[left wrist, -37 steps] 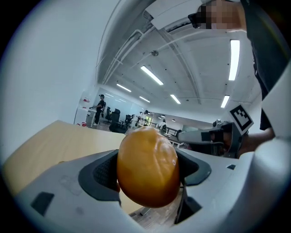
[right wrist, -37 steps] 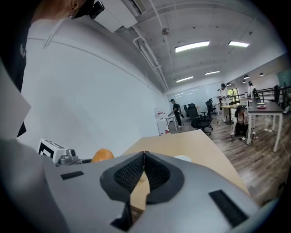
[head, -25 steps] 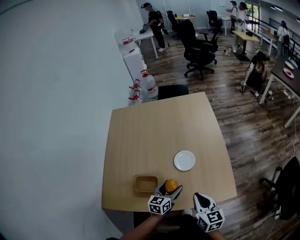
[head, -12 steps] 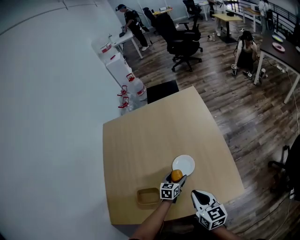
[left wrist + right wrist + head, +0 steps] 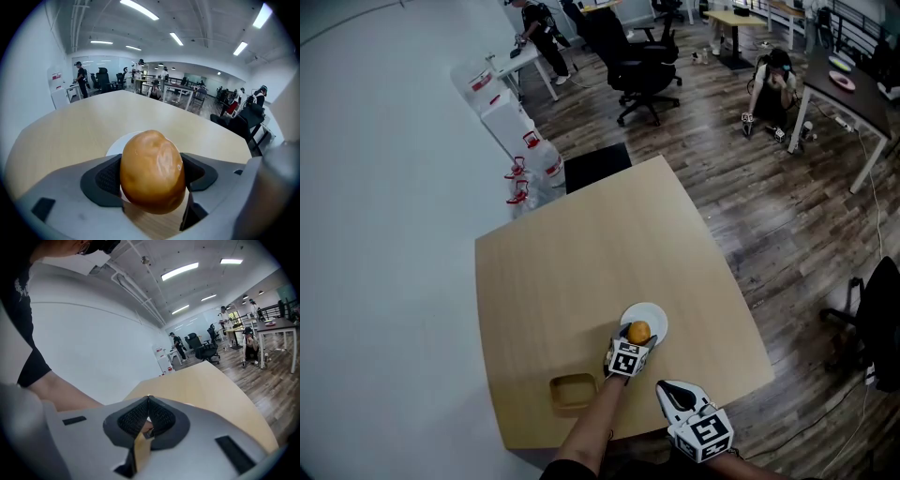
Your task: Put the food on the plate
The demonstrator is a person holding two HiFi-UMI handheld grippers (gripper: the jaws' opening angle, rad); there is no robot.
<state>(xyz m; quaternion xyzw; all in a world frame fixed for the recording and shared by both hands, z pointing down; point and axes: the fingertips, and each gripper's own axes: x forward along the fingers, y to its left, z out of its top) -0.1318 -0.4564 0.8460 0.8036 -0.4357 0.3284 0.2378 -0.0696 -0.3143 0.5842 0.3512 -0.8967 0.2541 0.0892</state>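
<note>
My left gripper (image 5: 635, 338) is shut on an orange-brown round piece of food (image 5: 638, 332), which hangs over the near rim of the white plate (image 5: 654, 319). In the left gripper view the food (image 5: 152, 171) fills the gap between both jaw pads, with the plate (image 5: 116, 145) showing just behind it. My right gripper (image 5: 678, 397) is held off the table's near edge, below the left one; its jaws meet with nothing between them (image 5: 148, 417).
A shallow tan tray (image 5: 573, 392) lies on the wooden table (image 5: 581, 253) to the left of the left gripper. Office chairs, desks and several people stand on the wood floor beyond the table. A white wall runs along the left.
My left gripper has carried the food from beside the tan tray forward and right until it is over the plate's near rim. The right gripper stayed shut near the table's edge.
</note>
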